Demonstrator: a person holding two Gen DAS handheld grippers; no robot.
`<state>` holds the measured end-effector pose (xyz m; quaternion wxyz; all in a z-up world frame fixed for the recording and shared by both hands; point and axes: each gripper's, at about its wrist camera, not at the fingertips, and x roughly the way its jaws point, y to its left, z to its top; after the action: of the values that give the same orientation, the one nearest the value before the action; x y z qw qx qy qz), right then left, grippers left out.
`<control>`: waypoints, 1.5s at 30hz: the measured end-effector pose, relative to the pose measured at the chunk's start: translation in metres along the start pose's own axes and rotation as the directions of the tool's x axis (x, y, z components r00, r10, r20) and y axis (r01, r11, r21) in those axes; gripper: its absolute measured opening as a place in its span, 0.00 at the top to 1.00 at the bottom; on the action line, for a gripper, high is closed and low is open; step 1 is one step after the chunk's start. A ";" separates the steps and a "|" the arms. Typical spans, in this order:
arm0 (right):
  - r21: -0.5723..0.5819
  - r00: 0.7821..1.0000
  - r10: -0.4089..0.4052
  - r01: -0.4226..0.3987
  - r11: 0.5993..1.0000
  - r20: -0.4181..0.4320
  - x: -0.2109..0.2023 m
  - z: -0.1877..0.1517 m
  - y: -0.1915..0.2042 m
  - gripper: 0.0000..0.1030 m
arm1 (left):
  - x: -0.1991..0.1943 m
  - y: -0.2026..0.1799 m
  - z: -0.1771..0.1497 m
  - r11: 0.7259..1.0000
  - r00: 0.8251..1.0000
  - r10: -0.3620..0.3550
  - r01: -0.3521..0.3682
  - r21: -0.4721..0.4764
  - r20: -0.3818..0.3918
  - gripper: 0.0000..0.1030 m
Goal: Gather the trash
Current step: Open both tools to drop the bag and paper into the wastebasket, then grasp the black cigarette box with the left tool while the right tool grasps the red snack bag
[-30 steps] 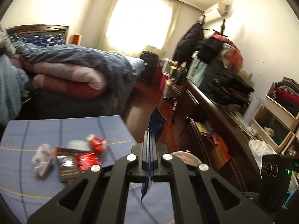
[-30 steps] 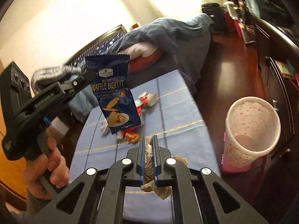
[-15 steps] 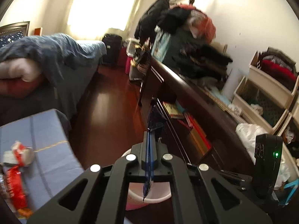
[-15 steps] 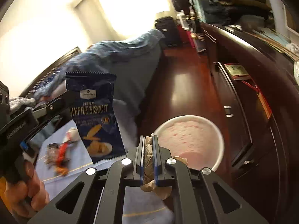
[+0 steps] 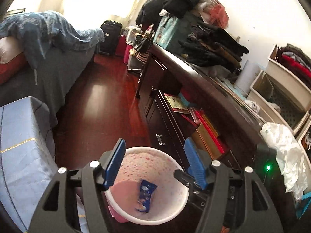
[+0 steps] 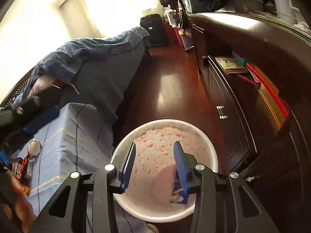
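Observation:
A white and pink trash bin (image 5: 175, 211) stands on the floor beside the blue-covered table (image 5: 17, 151). My left gripper (image 5: 153, 163) is open and empty right above the bin. A blue waffle biscuit wrapper (image 5: 144, 196) lies inside the bin. My right gripper (image 6: 155, 163) is open and empty over the same bin (image 6: 210, 151); the blue wrapper (image 6: 177, 195) shows at its bottom. Several wrappers (image 6: 25, 165) and a crumpled white piece (image 6: 34, 145) lie on the table (image 6: 64, 141). The brown crumpled paper is not visible.
A dark wooden dresser (image 5: 204, 101) with books on its shelf runs along the right, close to the bin. A bed with a blue blanket (image 5: 48, 31) is at the left. Red wooden floor (image 5: 101, 104) lies between them. A white plastic bag (image 5: 285, 151) hangs at the right.
Both grippers moved from the table to above the bin and opened. The blue wrapper dropped from the left gripper into the bin. The right gripper let go of its brown crumpled paper.

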<state>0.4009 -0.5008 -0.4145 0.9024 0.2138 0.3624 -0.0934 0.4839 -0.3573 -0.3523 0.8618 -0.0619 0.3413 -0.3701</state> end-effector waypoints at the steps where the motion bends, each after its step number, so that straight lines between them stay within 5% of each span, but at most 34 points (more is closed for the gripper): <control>1: 0.002 1.000 0.002 -0.002 1.000 -0.001 -0.002 -0.001 0.001 0.58 | -0.005 0.002 0.001 1.000 1.000 0.007 -0.007 -0.003 0.004 0.36; 12: 0.024 0.990 0.104 -0.107 0.994 0.093 -0.088 -0.002 0.029 0.37 | -0.121 0.034 -0.011 0.973 0.972 0.226 -0.222 -0.061 0.065 0.14; 16: 0.015 0.987 0.125 -0.127 0.992 0.099 -0.112 -0.006 0.047 0.28 | -0.168 0.054 -0.026 0.942 0.940 0.332 -0.326 -0.078 0.074 0.12; 21: -0.094 0.982 0.190 -0.188 0.978 0.013 -0.114 -0.031 0.107 0.25 | -0.222 0.082 -0.058 0.862 0.859 0.507 -0.503 -0.067 0.075 0.04; 24: -0.170 0.971 0.231 -0.238 0.956 -0.058 -0.105 -0.054 0.150 0.25 | -0.243 0.112 -0.073 0.824 0.826 0.562 -0.557 -0.107 0.030 0.04; 32: -0.284 0.942 0.287 -0.327 0.901 -0.174 -0.087 -0.089 0.225 0.25 | -0.262 0.201 -0.071 0.745 0.781 0.624 -0.605 -0.281 -0.027 0.04; 39: -0.328 0.941 0.280 -0.331 0.885 -0.192 -0.077 -0.094 0.254 0.25 | -0.216 0.251 -0.063 0.719 0.784 0.602 -0.615 -0.325 -0.152 0.07; 41: -0.336 0.942 0.273 -0.326 0.884 -0.195 -0.073 -0.094 0.259 0.25 | -0.206 0.255 -0.065 0.720 0.780 0.600 -0.623 -0.304 -0.177 0.46; 45: -0.373 0.949 0.244 -0.304 0.877 -0.200 -0.063 -0.094 0.280 0.25 | -0.211 0.258 -0.067 0.750 0.820 0.551 -0.567 -0.340 -0.151 0.53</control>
<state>0.3884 -0.2081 -0.3424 0.9018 0.0808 0.4051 0.1272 0.4913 -0.0190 -0.3816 0.8980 -0.1106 0.4251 -0.0255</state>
